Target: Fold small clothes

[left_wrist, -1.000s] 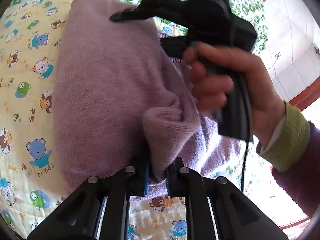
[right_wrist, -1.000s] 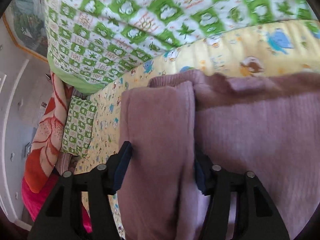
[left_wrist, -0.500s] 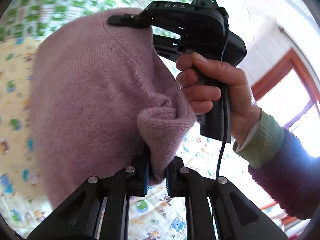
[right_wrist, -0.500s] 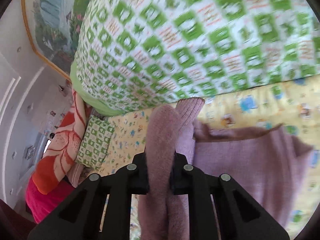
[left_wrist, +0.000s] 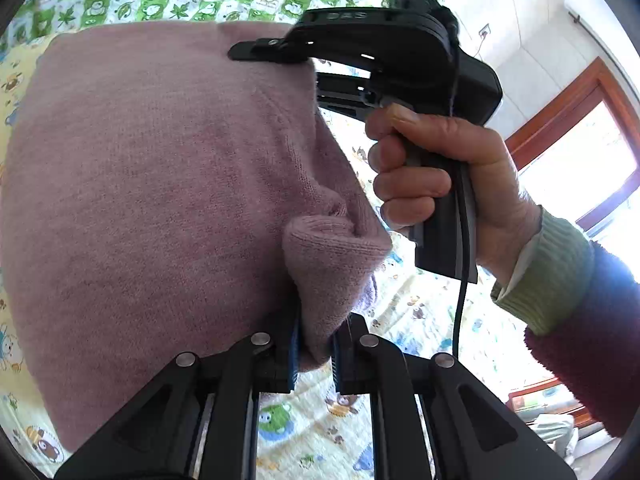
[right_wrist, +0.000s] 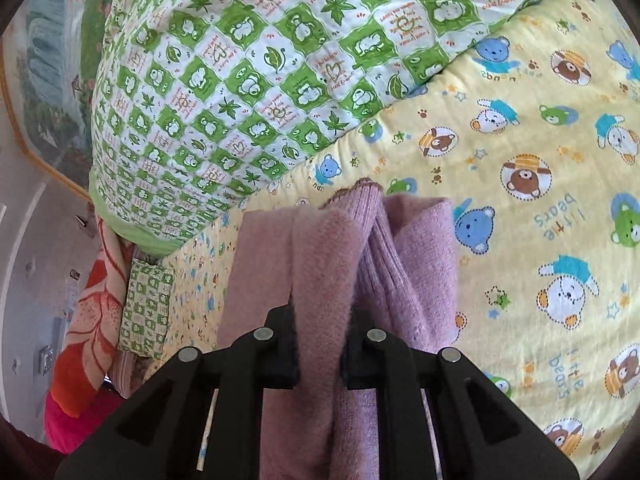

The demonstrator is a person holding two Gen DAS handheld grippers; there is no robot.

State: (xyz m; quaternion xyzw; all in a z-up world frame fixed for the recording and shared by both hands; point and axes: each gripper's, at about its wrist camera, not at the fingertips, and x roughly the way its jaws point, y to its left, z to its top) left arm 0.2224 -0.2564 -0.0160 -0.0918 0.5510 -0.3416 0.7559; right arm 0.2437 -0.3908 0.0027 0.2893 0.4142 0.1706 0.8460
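A small mauve knitted sweater hangs lifted between both grippers, above the yellow bear-print bed sheet. My left gripper is shut on a bunched fold at one end of it. My right gripper is shut on another thick fold of the sweater, which hangs in layers in front of it. In the left wrist view the right gripper shows, held by a hand, at the sweater's far top edge.
A green-and-white checked quilt is piled at the head of the bed. A small checked pillow and an orange-red blanket lie at the bed's side. A wooden-framed window is at right.
Both grippers have lifted the sweater off the sheet. The right gripper's jaws, wide around the fold a second ago, have closed on it. The fabric now hangs stretched between the two.
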